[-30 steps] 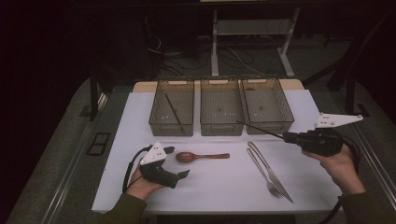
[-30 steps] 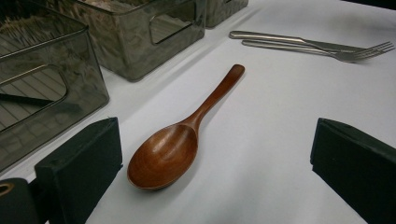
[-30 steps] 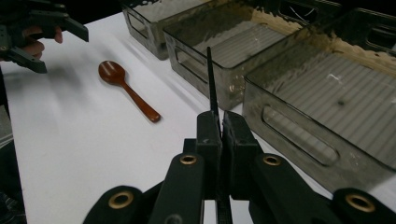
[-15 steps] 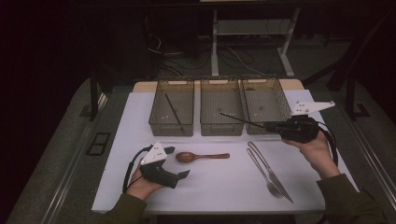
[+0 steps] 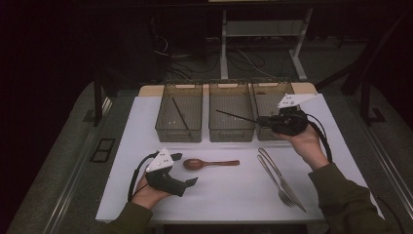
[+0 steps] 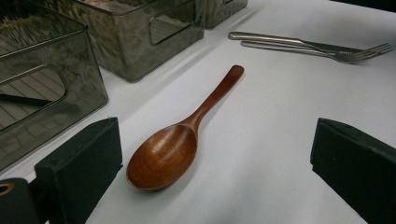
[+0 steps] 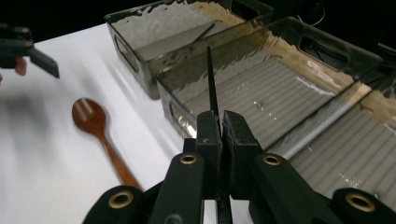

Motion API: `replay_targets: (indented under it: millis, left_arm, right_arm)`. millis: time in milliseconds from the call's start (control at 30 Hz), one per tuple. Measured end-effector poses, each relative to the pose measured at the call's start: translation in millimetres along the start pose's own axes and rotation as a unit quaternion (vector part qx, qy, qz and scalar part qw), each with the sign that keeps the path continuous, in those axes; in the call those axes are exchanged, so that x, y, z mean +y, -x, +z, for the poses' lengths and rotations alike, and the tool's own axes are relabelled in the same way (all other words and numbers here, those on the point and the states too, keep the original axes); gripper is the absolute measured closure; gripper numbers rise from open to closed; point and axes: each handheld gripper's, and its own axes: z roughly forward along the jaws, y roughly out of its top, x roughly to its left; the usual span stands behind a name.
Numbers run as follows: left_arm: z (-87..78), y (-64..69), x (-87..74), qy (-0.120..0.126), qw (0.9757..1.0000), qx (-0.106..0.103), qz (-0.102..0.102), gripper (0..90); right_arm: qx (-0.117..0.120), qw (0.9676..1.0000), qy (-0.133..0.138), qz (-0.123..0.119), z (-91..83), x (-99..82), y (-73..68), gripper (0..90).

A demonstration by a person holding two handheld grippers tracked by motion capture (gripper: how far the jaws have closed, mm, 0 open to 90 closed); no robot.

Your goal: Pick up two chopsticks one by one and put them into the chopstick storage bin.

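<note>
Now black chopstick (image 5: 236, 116) clamped in right tool (image 5: 265, 120), tip out over middle bin (image 5: 231, 131).

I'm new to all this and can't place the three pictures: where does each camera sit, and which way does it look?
High view: above the person's side, looking forward and down on the table; both forearms, left claw, right claw.
Left gripper view: rides the left claw, looking between its open jaws at the wooden spoon.
Right gripper view: rides the right claw, shut on a black chopstick, facing the bins.
All three share the spoon.
</note>
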Motion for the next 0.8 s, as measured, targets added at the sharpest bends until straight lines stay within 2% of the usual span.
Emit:
replay_targets:
  millis: [333,800]
  left_arm:
    - [-0.2,0.1,0.1,0.000,1.0000,0.000,0.000,1.0]
    - [-1.0,-0.1,0.6,0.002,1.0000,-0.002,0.002,1.1]
  right_arm:
    - [0.006,1.0000,-0.005,-0.001,37.5,35.5,-4.7,84.9]
    - [-0.005,0.9998,-0.016,0.011,107.4,75.0,-10.9,84.9]
